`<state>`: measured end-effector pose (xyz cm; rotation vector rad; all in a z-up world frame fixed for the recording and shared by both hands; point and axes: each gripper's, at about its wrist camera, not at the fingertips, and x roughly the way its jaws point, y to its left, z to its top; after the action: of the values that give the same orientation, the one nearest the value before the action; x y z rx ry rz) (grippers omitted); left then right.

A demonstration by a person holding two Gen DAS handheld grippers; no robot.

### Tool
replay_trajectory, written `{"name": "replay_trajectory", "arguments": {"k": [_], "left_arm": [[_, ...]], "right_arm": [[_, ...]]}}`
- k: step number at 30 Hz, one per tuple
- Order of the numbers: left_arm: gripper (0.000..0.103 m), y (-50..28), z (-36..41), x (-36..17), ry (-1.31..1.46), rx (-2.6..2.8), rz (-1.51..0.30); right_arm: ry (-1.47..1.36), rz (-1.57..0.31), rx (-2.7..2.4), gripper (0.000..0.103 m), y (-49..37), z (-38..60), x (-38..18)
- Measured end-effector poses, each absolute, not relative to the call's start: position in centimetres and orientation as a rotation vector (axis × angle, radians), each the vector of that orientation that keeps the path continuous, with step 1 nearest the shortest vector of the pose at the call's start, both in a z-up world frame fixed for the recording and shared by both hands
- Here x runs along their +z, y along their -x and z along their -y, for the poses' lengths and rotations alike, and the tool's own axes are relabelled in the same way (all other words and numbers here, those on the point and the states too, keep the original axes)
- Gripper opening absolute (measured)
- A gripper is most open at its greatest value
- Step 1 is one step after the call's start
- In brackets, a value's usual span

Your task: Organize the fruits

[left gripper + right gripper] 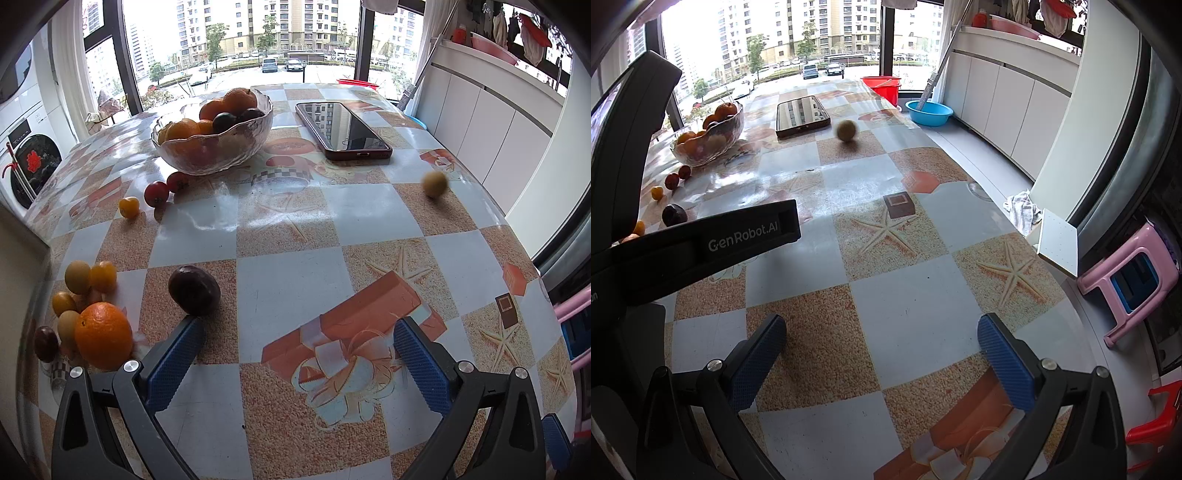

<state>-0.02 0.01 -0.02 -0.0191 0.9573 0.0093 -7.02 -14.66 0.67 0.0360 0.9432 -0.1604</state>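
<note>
Here the dark fruit [194, 290] lies just ahead of the left claw [297, 345], touching or nearly touching its left fingertip [192, 328], outside the gap. It is roundish, with no clear long axis. Both claws gape wide and empty, low over the table [295, 288]. The right claw [882, 332] is well apart; the bowl [214, 140] sits far ahead.

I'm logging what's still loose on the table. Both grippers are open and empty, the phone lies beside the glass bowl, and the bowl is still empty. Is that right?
Not quite: the glass bowl is not empty. The left wrist view shows it already holding oranges and dark fruit. The rest stands: the left gripper and right gripper are open and empty, and the phone lies beside the bowl.
</note>
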Motion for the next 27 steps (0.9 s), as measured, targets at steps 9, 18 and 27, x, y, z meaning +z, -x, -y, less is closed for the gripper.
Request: {"name": "replay_trajectory", "arguments": {"k": [9,18,27], "left_arm": [[0.103,0.0,0.0,0.0,0.019,0.009,-0.957],[0.103,0.0,0.0,0.0,0.019,0.009,-0.957],[0.103,0.0,0.0,0.0,0.018,0.010,-0.957]], "right_arm": [[-0.063,-0.913,-0.146,0.103,7.9,16.9,2.6],[-0.271,-0.951,-0.174,0.103,5.9,22.9,2.9],[-0.247,-0.915,-0.126,0.103,7.9,22.7,2.0]]}}
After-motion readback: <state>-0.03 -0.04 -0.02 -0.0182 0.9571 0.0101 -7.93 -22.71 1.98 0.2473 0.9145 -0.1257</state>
